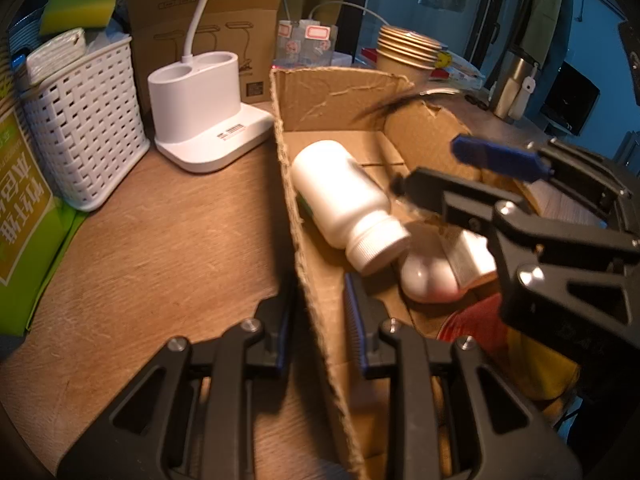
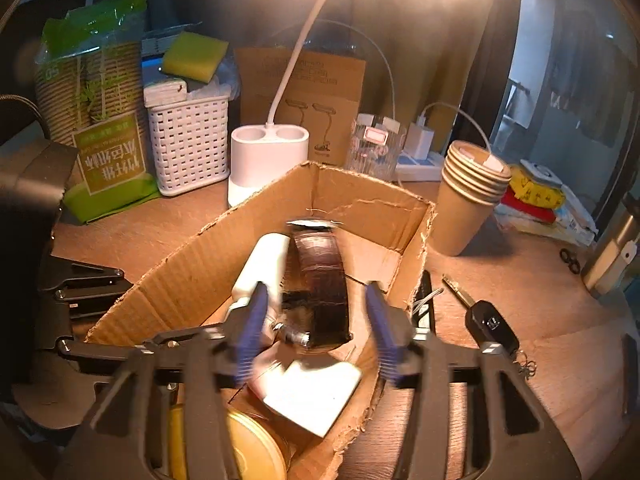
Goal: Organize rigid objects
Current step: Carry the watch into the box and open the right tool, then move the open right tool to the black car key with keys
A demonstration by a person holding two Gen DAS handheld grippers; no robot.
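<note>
Left gripper [image 1: 320,320] clamps the cardboard box [image 1: 304,216] wall. Right gripper [image 2: 316,320], jaws apart and empty, hangs over the box; dark strap [image 2: 320,276] lies inside beside the white bottle [image 1: 344,196]. Bottle probably light, smooth, stiff; grab mid-body.

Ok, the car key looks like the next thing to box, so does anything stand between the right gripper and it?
Yes: the cardboard box's right wall. The right gripper hangs open over the box's inside, while the car key lies on the table outside that wall.
</note>
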